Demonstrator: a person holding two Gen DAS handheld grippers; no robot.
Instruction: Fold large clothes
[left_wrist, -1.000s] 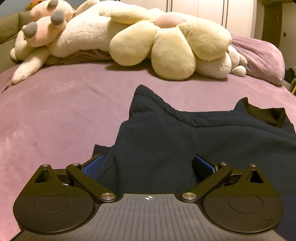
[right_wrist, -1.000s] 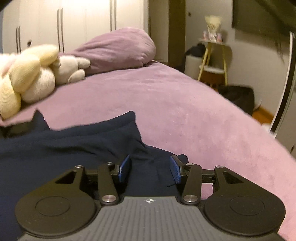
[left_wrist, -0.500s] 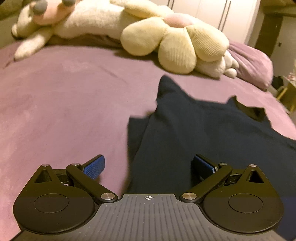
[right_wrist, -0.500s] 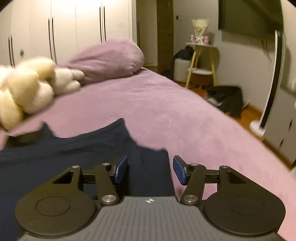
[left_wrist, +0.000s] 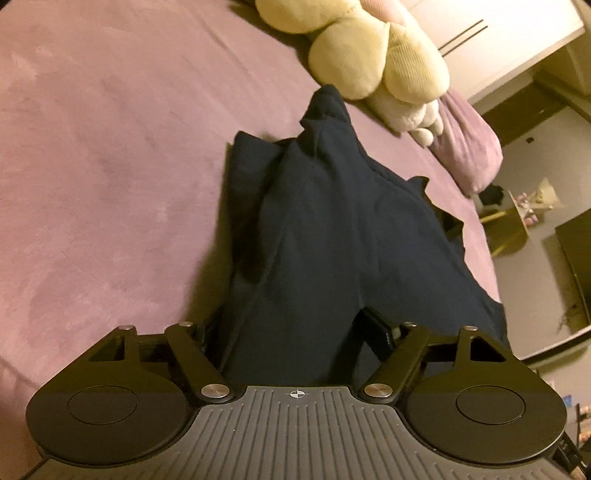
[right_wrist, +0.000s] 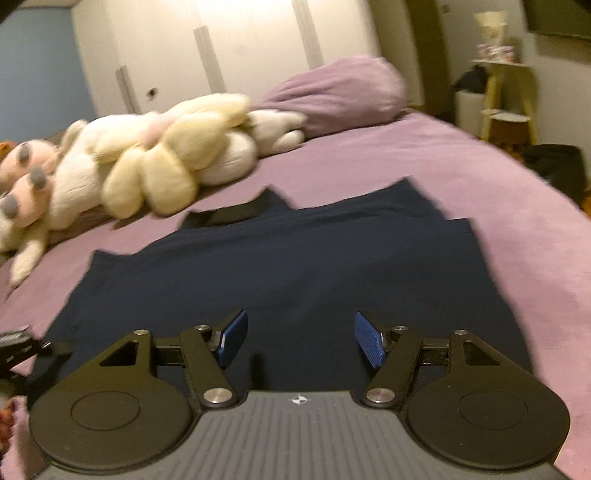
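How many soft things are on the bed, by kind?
Plush toys: 2, a flower and a white animal
Pillows: 1, purple
Clothes: 1, a navy garment
Total: 4

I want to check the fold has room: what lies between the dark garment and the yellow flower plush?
Only bare purple bedspread lies between the navy garment and the flower plush; the right wrist view shows it, though blurred.
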